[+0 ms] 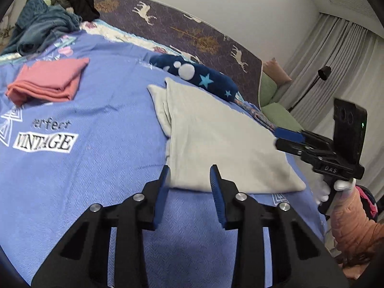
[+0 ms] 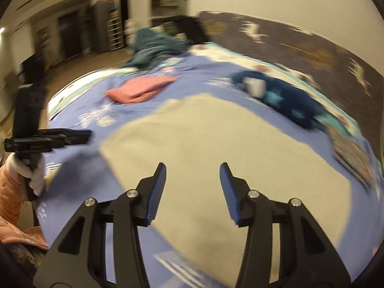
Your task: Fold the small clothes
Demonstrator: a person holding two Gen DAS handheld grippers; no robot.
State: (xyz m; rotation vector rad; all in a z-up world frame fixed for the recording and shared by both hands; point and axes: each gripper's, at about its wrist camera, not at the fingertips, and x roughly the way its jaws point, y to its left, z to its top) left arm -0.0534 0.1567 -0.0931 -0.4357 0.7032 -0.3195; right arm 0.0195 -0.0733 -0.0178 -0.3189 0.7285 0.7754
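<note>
A pale grey garment (image 1: pixel 216 139) lies folded flat on the blue bedspread (image 1: pixel 96 180). My left gripper (image 1: pixel 190 170) hovers at its near edge, open, with nothing pressed between the pads. The right gripper (image 1: pixel 279 139), held in a white-gloved hand (image 1: pixel 343 184), sits at the garment's right edge. In the blurred right wrist view the same garment (image 2: pixel 204 148) fills the middle, and my right gripper (image 2: pixel 193 168) stands open above it, holding nothing. The left gripper (image 2: pixel 84 135) shows at the left, beside the garment's corner.
A folded pink garment (image 1: pixel 48 81) lies at the far left and a navy star-print piece (image 1: pixel 199 76) behind the pale one. A teal heap (image 1: pixel 40 28) and black clothing (image 1: pixel 81 2) sit at the bed's far end. A deer-print cover (image 1: pixel 192 31) borders the bed.
</note>
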